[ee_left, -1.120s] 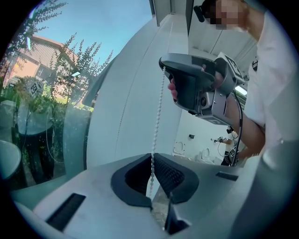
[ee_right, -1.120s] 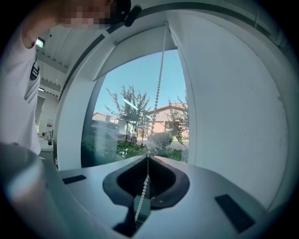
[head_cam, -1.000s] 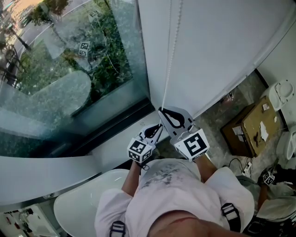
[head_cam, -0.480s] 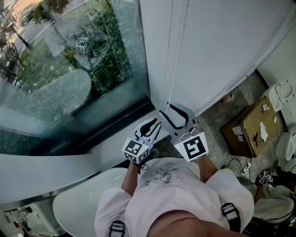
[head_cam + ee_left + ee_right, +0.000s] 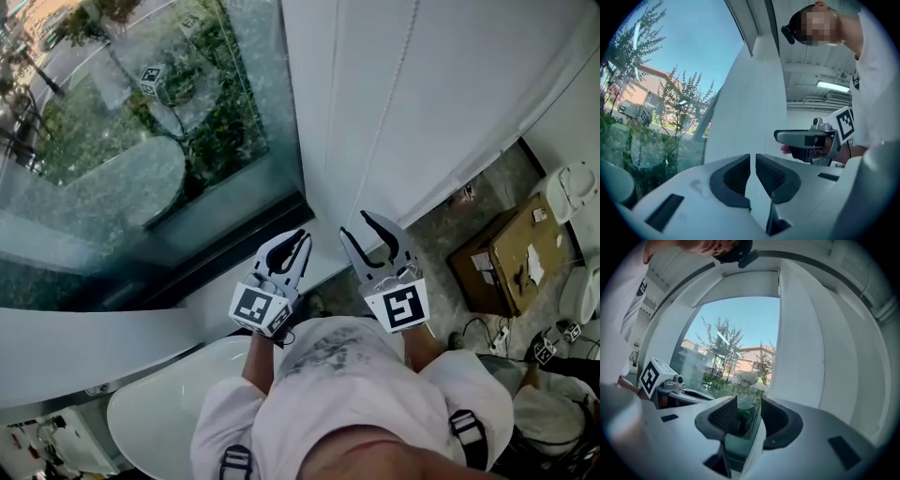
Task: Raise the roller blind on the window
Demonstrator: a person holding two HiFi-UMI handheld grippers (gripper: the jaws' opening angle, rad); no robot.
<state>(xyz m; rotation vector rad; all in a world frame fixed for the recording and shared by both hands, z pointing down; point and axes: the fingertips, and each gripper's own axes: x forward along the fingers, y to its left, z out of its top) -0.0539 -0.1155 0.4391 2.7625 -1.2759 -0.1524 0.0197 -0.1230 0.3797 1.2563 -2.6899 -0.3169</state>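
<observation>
The white roller blind (image 5: pixel 450 94) hangs beside the window glass (image 5: pixel 141 141). Its thin bead cord (image 5: pixel 389 103) slants down towards my right gripper (image 5: pixel 356 225). That gripper's jaws have just been opening and now stand open; in the right gripper view (image 5: pixel 749 401) only glass and greenery show between the pads. My left gripper (image 5: pixel 302 234) is to its left with its jaws together. In the left gripper view (image 5: pixel 753 157) only a thin slit shows between the pads, the white blind (image 5: pixel 745 112) behind it, and no cord is visible in it.
A cardboard box (image 5: pixel 506 258) lies on the floor at the right, with white sanitary fixtures (image 5: pixel 572 192) and cables beyond it. A white tub (image 5: pixel 169 412) stands below the window sill. The person's torso fills the bottom of the head view.
The right gripper's jaws have opened and let go of the cord, which has swung to the right. The left gripper has risen closer to the head camera, its jaws still together.
</observation>
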